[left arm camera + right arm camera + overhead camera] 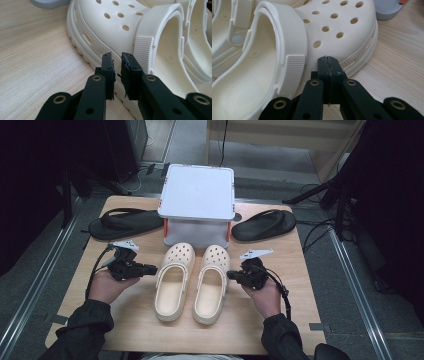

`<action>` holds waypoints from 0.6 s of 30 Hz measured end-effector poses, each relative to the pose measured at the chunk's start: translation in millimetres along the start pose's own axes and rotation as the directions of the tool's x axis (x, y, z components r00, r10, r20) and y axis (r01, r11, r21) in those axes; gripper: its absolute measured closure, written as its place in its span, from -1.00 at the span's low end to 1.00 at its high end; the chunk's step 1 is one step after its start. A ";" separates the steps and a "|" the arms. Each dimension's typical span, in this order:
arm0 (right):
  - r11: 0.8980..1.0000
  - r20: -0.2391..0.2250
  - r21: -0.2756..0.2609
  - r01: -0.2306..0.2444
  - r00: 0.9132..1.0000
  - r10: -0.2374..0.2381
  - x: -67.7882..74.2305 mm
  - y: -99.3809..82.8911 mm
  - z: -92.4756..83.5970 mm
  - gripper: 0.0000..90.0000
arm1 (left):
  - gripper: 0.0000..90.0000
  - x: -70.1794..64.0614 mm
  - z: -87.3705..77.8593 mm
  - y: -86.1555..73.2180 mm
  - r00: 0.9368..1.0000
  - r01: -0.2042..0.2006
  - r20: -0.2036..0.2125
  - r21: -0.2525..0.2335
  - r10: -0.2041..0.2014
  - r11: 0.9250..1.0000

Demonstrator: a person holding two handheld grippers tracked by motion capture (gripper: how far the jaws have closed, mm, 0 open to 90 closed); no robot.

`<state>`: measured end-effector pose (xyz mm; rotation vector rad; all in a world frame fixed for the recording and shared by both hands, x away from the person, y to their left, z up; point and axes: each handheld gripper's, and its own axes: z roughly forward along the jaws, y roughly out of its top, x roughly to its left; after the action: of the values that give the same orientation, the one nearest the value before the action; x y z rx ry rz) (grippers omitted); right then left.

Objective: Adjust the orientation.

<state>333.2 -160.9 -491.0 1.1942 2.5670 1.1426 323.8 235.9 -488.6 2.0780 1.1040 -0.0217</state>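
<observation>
Wood tabletop (280, 320), dark room around it, and a white box (197, 195) sitting at the top middle of the high view with a black flip-flop on each side of it, one upper left (125, 224) and one upper right (264, 224). Dead centre is the cream clog pair, left clog (172, 282) and right clog (212, 285), toes pointing at the box.

So I've got my left gripper (150, 268) at the outer edge of the left clog and my right gripper (232, 275) at the outer edge of the right clog. In the left gripper view my jaws are down to a narrow gap with nothing in it, tips right by the ribbed sole rim (100, 52). In the right gripper view my jaws are pinched fully together, empty, tip against the clog's side (342, 37) under the strap.

What worries me: closed like this I can only push, not grab. If I nudge from both sides the clogs probably just slide together or twist, and the foam is light so one could flip. Also if I reopen the left too late, I'd guess it skids off that rounded rim instead of biting the wall.
</observation>
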 end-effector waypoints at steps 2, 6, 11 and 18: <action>1.000 -0.004 -0.003 -0.004 1.000 0.004 2.3 1.0 2.1 1.00 | 0.81 -0.8 2.0 0.0 1.000 -0.004 0.003 0.008 0.004 1.000; 1.000 -0.003 -0.007 -0.003 1.000 0.003 6.0 3.7 6.3 1.00 | 0.81 -2.1 3.5 -0.1 1.000 -0.009 0.006 0.015 0.009 1.000; 1.000 -0.009 -0.005 0.001 1.000 -0.001 10.5 7.5 11.4 1.00 | 0.81 -3.4 8.0 -0.2 1.000 -0.013 0.016 0.034 0.012 0.999; 1.000 -0.013 -0.009 0.001 1.000 -0.001 10.3 8.7 13.0 1.00 | 0.82 -10.2 13.0 0.0 0.998 -0.045 0.037 0.053 0.043 0.998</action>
<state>336.3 -142.5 -492.3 1.1877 2.5681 1.1643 321.6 220.5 -494.2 2.1408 1.0464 -0.0680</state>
